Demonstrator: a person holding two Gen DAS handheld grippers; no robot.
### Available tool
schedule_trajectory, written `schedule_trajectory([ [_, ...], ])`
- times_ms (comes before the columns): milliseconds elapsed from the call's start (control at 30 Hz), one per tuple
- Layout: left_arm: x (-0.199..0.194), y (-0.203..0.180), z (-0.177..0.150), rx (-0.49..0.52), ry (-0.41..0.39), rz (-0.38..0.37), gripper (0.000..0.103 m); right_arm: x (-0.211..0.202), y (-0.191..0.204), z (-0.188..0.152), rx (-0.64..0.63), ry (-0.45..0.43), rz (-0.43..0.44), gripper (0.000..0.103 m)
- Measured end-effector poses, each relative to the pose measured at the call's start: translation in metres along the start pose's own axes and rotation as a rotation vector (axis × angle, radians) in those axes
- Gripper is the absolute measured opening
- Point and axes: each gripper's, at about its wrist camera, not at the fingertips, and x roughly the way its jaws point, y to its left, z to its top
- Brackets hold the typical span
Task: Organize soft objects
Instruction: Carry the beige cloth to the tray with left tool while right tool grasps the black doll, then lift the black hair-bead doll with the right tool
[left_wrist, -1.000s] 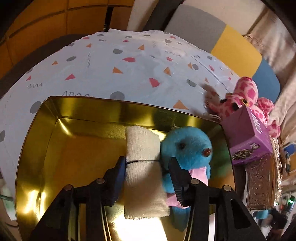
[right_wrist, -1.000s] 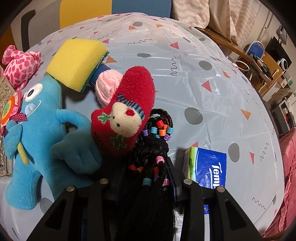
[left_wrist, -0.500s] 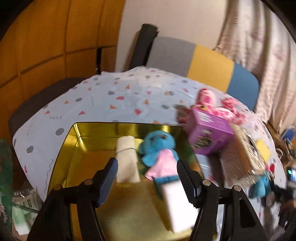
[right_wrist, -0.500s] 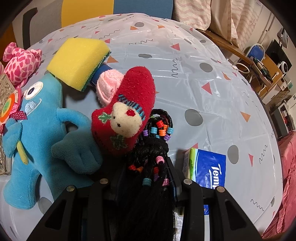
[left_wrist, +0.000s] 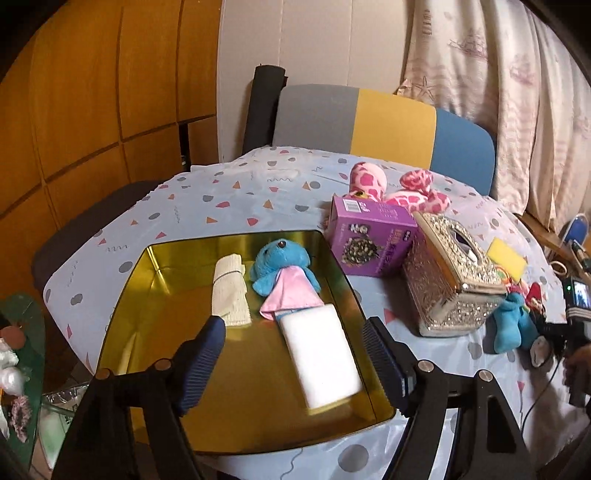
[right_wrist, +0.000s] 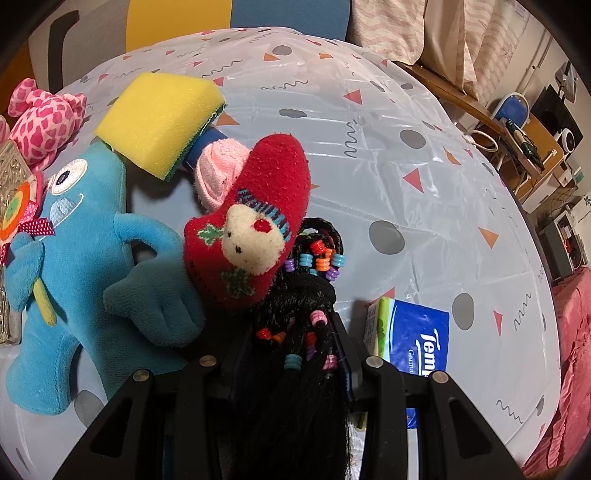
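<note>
Left tool (left_wrist: 293, 354) has just been opening, empty, above the gold tin (left_wrist: 122, 295) holding the bandage roll (left_wrist: 229, 291). Right tool (right_wrist: 288, 354) pinches the beaded hairpiece (right_wrist: 299, 332) near the counter's right edge; judged next: carry it to the tin.

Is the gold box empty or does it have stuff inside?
Not empty. The gold box holds a small blue plush, a rolled cloth and a white sponge.
</note>
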Motion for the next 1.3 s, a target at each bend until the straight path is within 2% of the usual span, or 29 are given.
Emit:
schedule_trajectory([
  [233,0.001,-0.007,-0.008,0.004,0.030,-0.003,0.079,-0.002,-0.001,0.000,-0.004,-0.004,0.001,0.035],
  [367,-0.002,-0.010,-0.010,0.019,0.022,-0.003,0.079,-0.002,-0.001,0.000,-0.002,-0.006,0.008,0.035],
  [600,-0.003,-0.008,-0.012,0.013,0.024,-0.023,0.079,-0.011,-0.011,0.002,0.059,-0.029,0.025,0.033],
  [767,-0.002,-0.003,-0.013,-0.002,0.021,-0.044,0.079,-0.038,-0.027,0.004,0.168,-0.100,0.041,0.033],
  [933,-0.002,0.004,-0.014,-0.023,0.017,-0.057,0.079,-0.077,-0.028,-0.002,0.176,-0.185,0.072,0.033],
  [1067,-0.003,0.010,-0.016,-0.033,0.014,-0.052,0.079,-0.107,-0.015,-0.009,0.170,-0.231,0.174,0.033],
  [1233,-0.007,0.021,-0.016,-0.057,0.004,-0.040,0.080,-0.142,0.028,-0.015,0.086,-0.291,0.308,0.033],
  [1300,-0.009,0.025,-0.016,-0.062,-0.002,-0.034,0.080,-0.154,0.056,-0.017,0.036,-0.293,0.391,0.033],
])
